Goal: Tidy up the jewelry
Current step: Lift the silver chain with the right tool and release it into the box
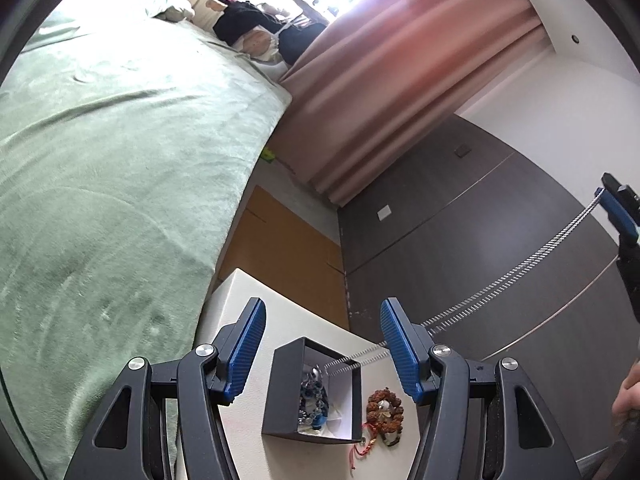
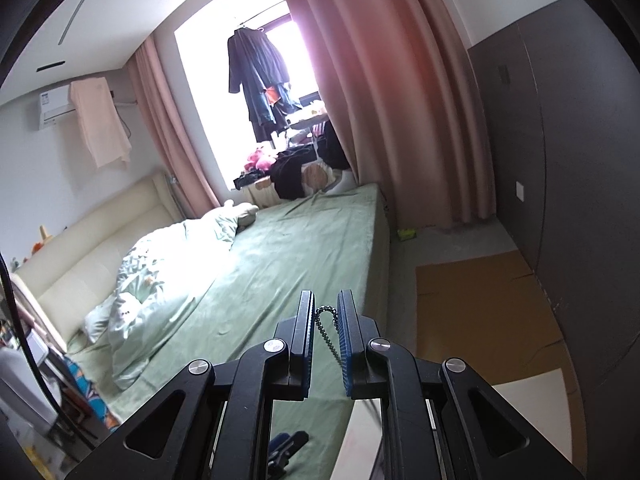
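1. A bed [image 2: 304, 240] with a green cover fills the left and centre of both views.
2. A rumpled pale duvet [image 2: 160, 276] lies at the head end, against a cream headboard [image 2: 92, 240].
3. Pink curtains [image 2: 392, 92] hang beside a bright window [image 2: 208, 80].
4. Dark garments [image 2: 260, 76] hang in front of the window.
5. An air conditioner [image 2: 56, 108] is mounted on the left wall, with a pale cloth [image 2: 100, 120] draped beside it.
6. A dark grey wardrobe [image 1: 500, 232] stands on the right.
7. Brown cardboard [image 2: 484, 304] lies flat on the floor between bed and wardrobe.
8. A white tabletop [image 1: 240, 420] occupies the near foreground.
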